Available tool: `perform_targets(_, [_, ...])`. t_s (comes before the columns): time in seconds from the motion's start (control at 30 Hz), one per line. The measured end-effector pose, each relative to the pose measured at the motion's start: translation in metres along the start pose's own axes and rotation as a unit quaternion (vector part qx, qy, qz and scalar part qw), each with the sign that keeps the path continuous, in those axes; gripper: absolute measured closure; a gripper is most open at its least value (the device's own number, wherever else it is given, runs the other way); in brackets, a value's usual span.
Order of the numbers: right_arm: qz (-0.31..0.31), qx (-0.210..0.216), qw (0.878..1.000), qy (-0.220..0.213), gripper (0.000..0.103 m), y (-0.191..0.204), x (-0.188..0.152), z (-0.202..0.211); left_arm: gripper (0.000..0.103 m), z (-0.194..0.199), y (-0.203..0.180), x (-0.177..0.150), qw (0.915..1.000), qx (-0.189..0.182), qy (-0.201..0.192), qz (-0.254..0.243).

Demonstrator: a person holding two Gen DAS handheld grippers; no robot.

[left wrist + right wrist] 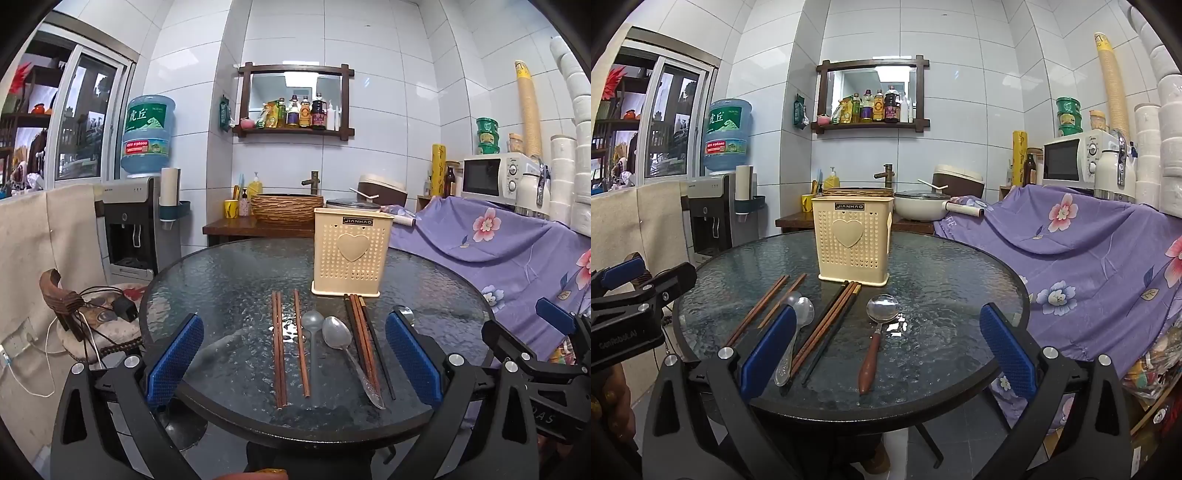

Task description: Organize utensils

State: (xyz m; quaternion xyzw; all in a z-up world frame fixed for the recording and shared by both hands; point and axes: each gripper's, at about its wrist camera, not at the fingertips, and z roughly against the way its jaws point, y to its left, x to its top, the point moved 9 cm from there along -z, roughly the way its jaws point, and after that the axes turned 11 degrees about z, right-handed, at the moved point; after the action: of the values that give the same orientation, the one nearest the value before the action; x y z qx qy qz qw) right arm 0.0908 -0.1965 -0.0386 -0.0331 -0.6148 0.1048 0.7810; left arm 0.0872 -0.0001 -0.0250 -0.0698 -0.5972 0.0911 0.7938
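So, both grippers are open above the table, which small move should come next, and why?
Probably lower the right gripper onto the wooden-handled spoon. It lies alone, nearly centred between the open fingers, apart from the chopsticks. The cream holder stands upright just behind it, and nothing is held yet.

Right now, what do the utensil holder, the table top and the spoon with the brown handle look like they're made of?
The utensil holder looks like cream moulded plastic: matte, with rows of punched holes and a raised heart. The table top appears to be textured glass, rippled and glossy, in a dark rim. The spoon has a shiny, mirror-like metal bowl, probably steel, and a reddish-brown handle that could be wood or plastic.
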Motion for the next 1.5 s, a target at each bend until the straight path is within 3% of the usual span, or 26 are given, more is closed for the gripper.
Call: perform_targets(1.5, [0.003,-0.001,1.000,-0.001,0.005,0.0001,0.0001,-0.0006,0.006,-0.0013,0.0081,-0.0038,1.0000,-0.002,-0.004,0.003])
